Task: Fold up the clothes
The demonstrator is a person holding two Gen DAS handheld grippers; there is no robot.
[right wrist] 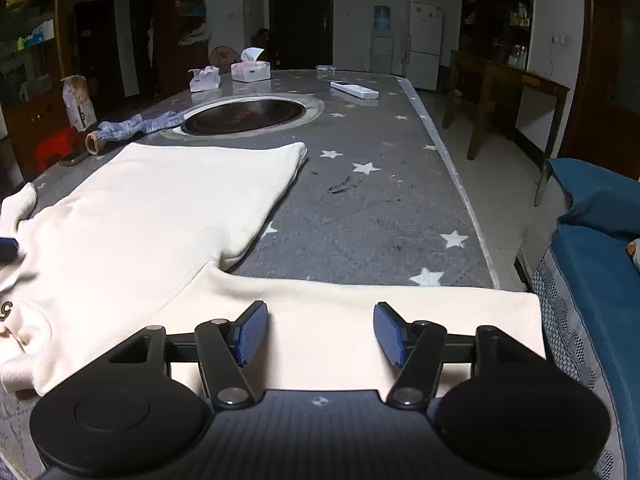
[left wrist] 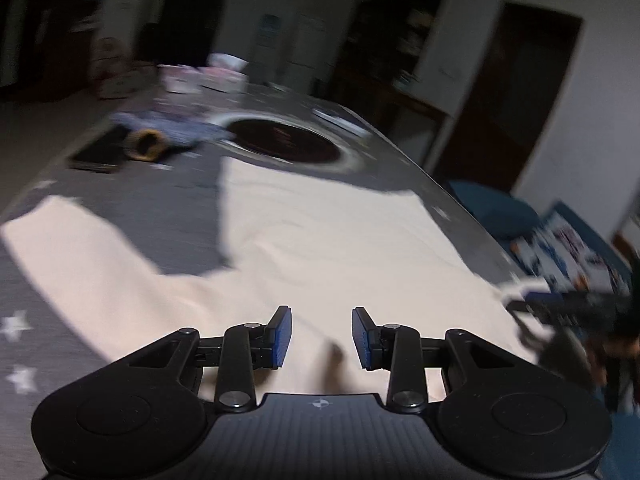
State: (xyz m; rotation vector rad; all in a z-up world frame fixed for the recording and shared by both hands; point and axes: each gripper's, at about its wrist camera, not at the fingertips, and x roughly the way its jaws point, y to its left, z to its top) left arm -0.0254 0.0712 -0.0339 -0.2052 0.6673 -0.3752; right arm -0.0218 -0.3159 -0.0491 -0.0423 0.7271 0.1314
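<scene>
A long table (right wrist: 360, 208) is wearing a grey cloth printed with white stars, a round dark hotplate (right wrist: 244, 116) sunk into it. One cream sweatshirt (right wrist: 152, 208), soft and matte, is lying flat there, sleeves spread. The left gripper (left wrist: 321, 336) and right gripper (right wrist: 320, 332) are hovering over it, jaws parted, grasping nothing.

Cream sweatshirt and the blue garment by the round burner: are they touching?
Apart. The right wrist view shows grey tablecloth between the cream sweatshirt and the blue garment.
</scene>
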